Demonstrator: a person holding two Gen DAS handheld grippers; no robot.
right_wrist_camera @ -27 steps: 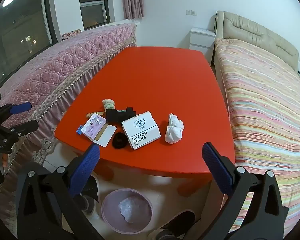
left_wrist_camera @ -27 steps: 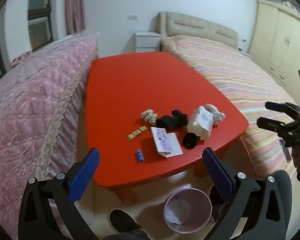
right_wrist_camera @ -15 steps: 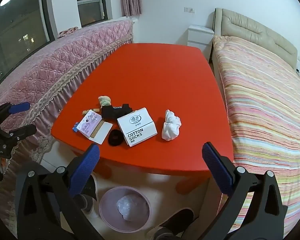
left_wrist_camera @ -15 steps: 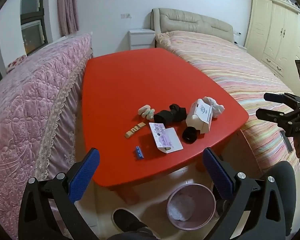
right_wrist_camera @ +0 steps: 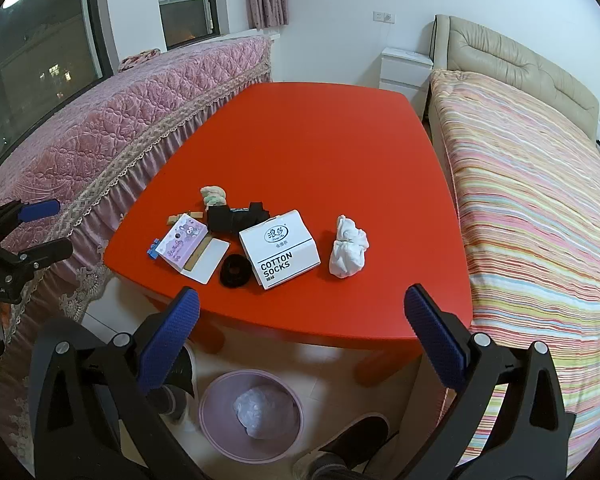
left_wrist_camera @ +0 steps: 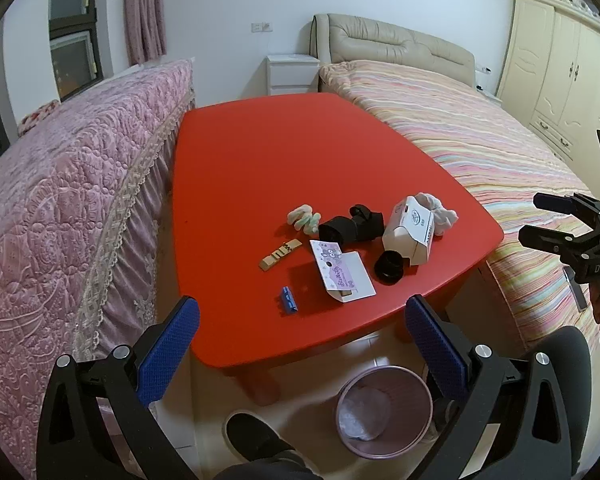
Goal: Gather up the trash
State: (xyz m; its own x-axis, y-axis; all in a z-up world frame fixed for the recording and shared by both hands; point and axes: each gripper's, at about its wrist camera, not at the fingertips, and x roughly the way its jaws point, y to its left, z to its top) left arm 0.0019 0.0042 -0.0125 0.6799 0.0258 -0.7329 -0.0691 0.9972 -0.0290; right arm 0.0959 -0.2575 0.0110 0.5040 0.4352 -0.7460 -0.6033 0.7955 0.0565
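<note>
Red table (right_wrist_camera: 324,152) holds one sock box (right_wrist_camera: 280,248), one white wad (right_wrist_camera: 348,246); both grippers' jaws spread, empty

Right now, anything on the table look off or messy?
Yes. Clutter bunches at the near edge of the red table: the cotton socks box lies tipped, socks sit loose beside it, and the purple packet lies open. Nothing spilled or broken.

Both wrist views above, facing the shared red table (left_wrist_camera: 260,184) (right_wrist_camera: 320,152), perhaps tilted downward.
</note>
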